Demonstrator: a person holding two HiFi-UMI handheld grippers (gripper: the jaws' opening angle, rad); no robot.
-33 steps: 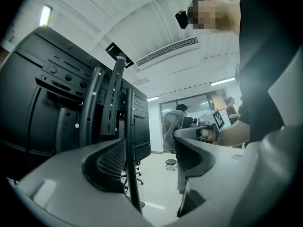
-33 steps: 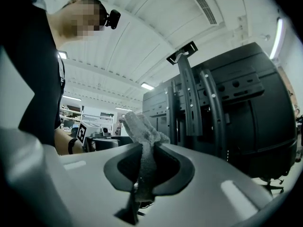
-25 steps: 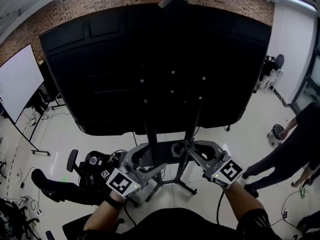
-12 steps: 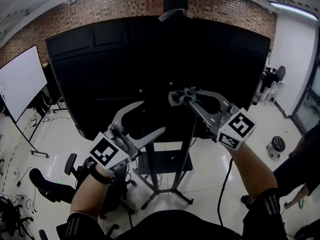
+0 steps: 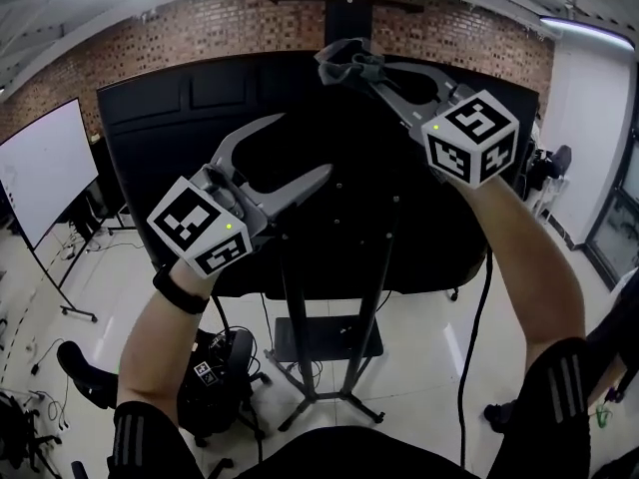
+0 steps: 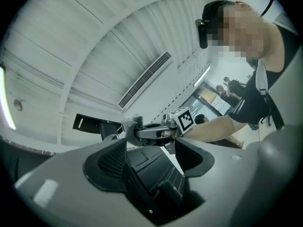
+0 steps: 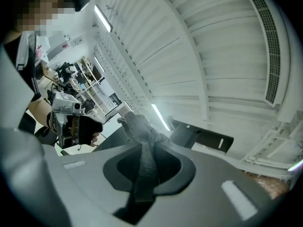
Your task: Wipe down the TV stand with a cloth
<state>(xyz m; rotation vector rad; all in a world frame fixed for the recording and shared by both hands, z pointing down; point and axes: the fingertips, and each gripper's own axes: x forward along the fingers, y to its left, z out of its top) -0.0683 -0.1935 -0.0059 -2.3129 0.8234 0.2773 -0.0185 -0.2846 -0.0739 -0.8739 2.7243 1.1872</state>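
1. Grey cloth (image 5: 342, 58) is clamped between the closed jaws of the right gripper (image 5: 357, 66), held high by the far top edge of the black TV (image 5: 419, 228).
2. The left gripper (image 5: 302, 146), lower and to the left, has its jaws spread wide with nothing between them.
3. The TV stand (image 5: 292, 317) posts run down to the white floor (image 5: 419, 357), well below both grippers.

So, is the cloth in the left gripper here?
No: the left gripper is open and empty, and the grey cloth is pinched in the right gripper.
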